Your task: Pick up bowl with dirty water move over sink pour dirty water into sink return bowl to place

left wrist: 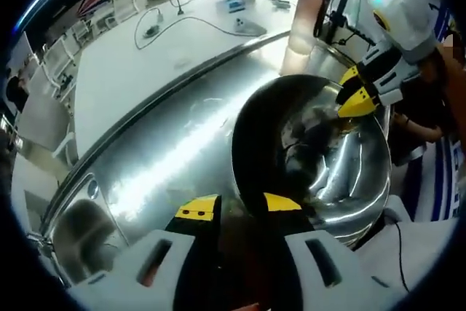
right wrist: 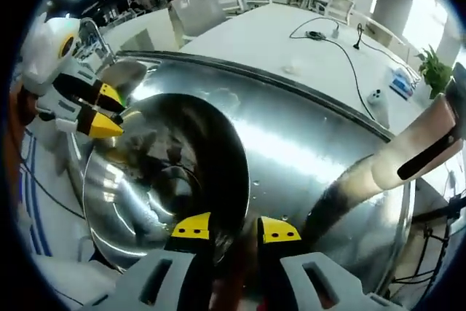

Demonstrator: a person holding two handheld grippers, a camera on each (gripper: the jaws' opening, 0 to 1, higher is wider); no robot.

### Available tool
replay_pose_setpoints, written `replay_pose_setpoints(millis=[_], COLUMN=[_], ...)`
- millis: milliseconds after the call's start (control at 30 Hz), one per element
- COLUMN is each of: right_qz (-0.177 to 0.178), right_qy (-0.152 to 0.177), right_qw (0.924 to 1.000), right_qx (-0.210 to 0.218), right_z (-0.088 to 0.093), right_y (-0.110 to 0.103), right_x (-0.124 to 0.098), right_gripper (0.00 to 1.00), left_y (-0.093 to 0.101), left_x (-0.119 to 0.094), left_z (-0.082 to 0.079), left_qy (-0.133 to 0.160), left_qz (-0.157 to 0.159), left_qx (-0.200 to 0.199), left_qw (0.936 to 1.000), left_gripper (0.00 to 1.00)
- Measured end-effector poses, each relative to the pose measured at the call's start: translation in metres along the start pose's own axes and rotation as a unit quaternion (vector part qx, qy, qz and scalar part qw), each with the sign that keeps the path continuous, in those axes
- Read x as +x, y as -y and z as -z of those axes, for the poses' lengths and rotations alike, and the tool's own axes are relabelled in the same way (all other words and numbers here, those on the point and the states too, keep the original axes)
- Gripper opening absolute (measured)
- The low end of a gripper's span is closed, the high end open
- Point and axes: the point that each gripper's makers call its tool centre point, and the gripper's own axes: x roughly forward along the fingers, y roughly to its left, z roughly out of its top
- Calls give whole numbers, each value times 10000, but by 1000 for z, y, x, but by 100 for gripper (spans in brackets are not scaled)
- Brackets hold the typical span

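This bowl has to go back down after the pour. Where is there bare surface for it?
The steel counter beyond the bowl is bare, bordered by the sink and the white table. It is crowded at the bowl itself, with the left claw and right claw on opposite rims.

From opposite rims we look close across the round shiny steel bowl (left wrist: 320,158) (right wrist: 164,180), each view facing the other gripper; both share the brushed steel counter (left wrist: 182,143) (right wrist: 306,143) and white table (left wrist: 145,63) (right wrist: 291,41).
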Motion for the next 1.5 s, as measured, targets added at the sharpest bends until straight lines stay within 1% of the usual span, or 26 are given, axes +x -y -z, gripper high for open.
replay_pose_setpoints(millis=[67, 100, 167, 333, 400, 500, 567, 600, 767, 867, 967, 1133, 1233, 1267, 1333, 1400, 1500], right_qz=[-9, -4, 9, -41, -102, -69, -62, -59, -42, -14, 22, 109, 77, 84, 171, 240, 291], right_qy=[-63, -72, -85, -193, -306, -317, -336, -336, -369, -366, -413, -469, -313, -305, -138, -26, -11], right_qw=[10000, 10000, 9999, 9998, 9994, 9995, 9994, 9993, 9987, 9987, 9981, 9945, 9947, 9946, 9939, 9923, 9929], right_qx=[8, 17, 74, 67, 77, 59, 67, 130, 345, 347, 453, 930, 981, 993, 1084, 1216, 1150], right_z=[2, 2, 3, 7, 11, 11, 11, 11, 11, 11, 13, 13, 9, 9, 4, -1, -2], right_y=[-1, -1, 0, -4, -7, -7, -8, -7, -7, -7, -6, -5, -4, -4, -1, 3, 4], right_x=[2, 2, 2, 7, 9, 9, 9, 9, 9, 9, 8, 7, 6, 6, 5, 3, 3], right_gripper=[18, 16, 12, 9, 9, 8, 8, 7, 6, 5, 4, 1, 0, 0, 0, 0, 0], left_y=[1, 0, 0, 2, 1, 1, 0, -3, -5, -6, -6, -7, -6, -6, -4, -3, 1], left_x=[1, 2, 3, 4, 4, 4, 4, 3, 4, 3, 2, 2, 0, -1, -2, -3, -6], left_z=[1, 1, 1, 2, 2, 2, 2, 3, 3, 3, 3, 4, 8, 8, 10, 10, 12], left_qy=[-20, -43, -68, -139, -189, -231, -268, -301, -354, -365, -384, -496, -609, -600, -644, -622, -640], left_qz=[12, -42, -53, -82, -108, -109, -189, -302, -508, -606, -653, -748, -745, -741, -723, -690, -634], left_qx=[2, -47, -88, -190, -216, -258, -291, -308, -472, -542, -575, -739, -812, -812, -884, -916, -961], left_qw=[10000, 10000, 9999, 9997, 9995, 9993, 9990, 9986, 9970, 9960, 9955, 9932, 9920, 9921, 9914, 9914, 9913], left_gripper=[18, 17, 15, 12, 11, 5, 2, 0, 0, 0, 0, 0, 0, 0, 0, 0, 0])
